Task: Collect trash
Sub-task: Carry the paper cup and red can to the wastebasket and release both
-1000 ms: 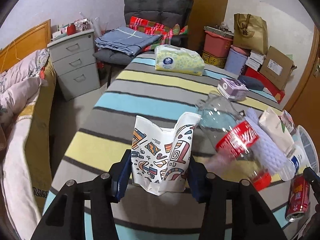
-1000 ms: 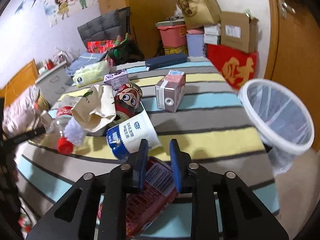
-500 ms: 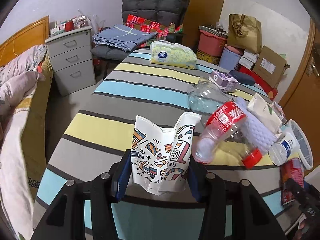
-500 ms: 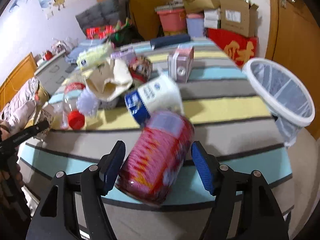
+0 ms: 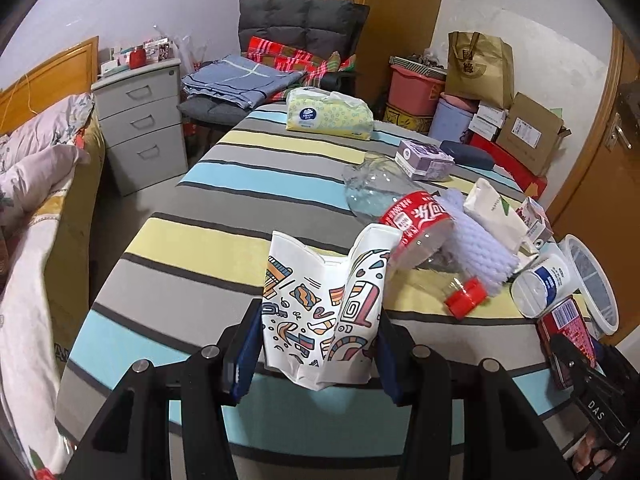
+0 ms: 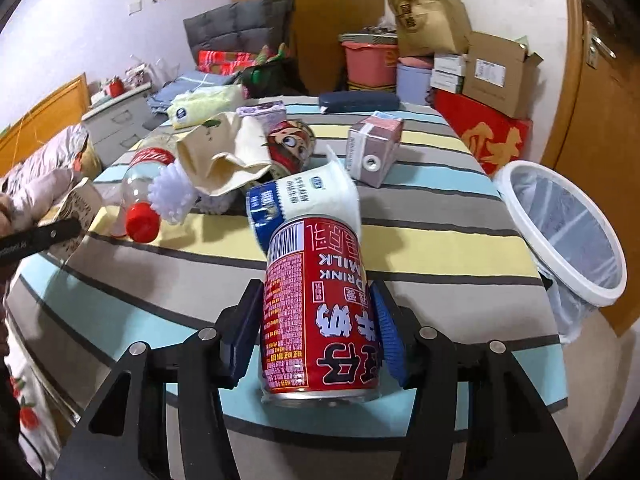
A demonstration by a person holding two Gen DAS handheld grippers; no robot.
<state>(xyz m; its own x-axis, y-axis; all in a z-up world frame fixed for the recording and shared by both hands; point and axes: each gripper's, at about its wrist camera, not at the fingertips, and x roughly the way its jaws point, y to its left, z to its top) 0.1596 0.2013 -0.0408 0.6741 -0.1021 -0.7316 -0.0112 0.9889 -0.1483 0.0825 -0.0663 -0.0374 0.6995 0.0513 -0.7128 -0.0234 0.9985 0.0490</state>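
Observation:
My left gripper [image 5: 316,344] is shut on a white paper cup with colourful patterns [image 5: 324,308], held over the near edge of the striped table [image 5: 248,184]. My right gripper [image 6: 316,332] is shut on a red milk can [image 6: 320,308], lifted above the table [image 6: 440,224]; the can also shows in the left wrist view [image 5: 568,332]. A white bin with a clear liner [image 6: 560,232] stands off the table's right edge. Trash lies in a heap: a clear bottle with a red cap [image 5: 404,232], a blue-white cup [image 6: 304,204], a beige paper bag [image 6: 224,160].
A pink carton [image 6: 374,148], a cartoon can [image 6: 292,144], a purple box [image 5: 424,158], a tissue pack [image 5: 328,114] and a dark case [image 6: 360,100] lie on the table. A bed [image 5: 36,208], drawers [image 5: 140,120], a chair and stacked boxes [image 5: 528,136] surround it.
My right gripper has closed on the red can and lifted it off the table. My left gripper has drawn back toward the near edge with the paper cup.

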